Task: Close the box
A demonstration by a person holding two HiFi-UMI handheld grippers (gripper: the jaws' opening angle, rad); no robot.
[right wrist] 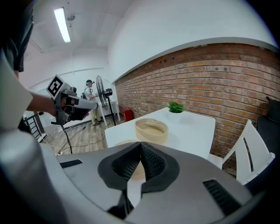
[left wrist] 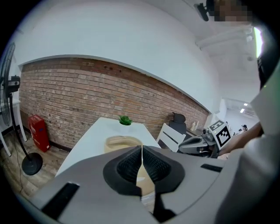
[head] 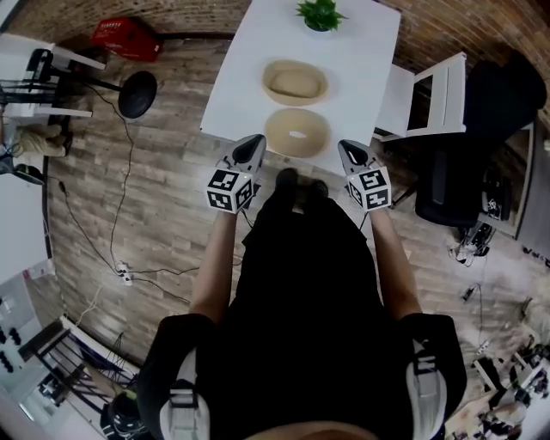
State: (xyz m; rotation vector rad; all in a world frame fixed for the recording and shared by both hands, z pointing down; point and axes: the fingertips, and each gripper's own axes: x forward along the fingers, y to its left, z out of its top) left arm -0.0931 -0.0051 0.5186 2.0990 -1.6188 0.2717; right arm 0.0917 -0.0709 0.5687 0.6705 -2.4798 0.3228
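A round tan box (head: 295, 82) stands open on the white table (head: 241, 77). Its flat round lid (head: 297, 133) lies just nearer, by the table's front edge. My left gripper (head: 254, 142) is shut and empty, hovering at the lid's left side. My right gripper (head: 346, 148) is also shut and empty, at the lid's right side. In the left gripper view the shut left gripper (left wrist: 142, 148) partly hides the lid (left wrist: 146, 183), with the box (left wrist: 124, 142) beyond. The right gripper view shows the right gripper (right wrist: 140, 146) shut, the lid (right wrist: 122, 142) behind it and the box (right wrist: 151, 130) further off.
A small green plant (head: 320, 15) sits at the table's far end. A white chair (head: 430, 94) and a black office chair (head: 490, 129) stand right of the table. Left of it are a floor fan (head: 137, 93), a red object (head: 125, 36) and cables on the wooden floor.
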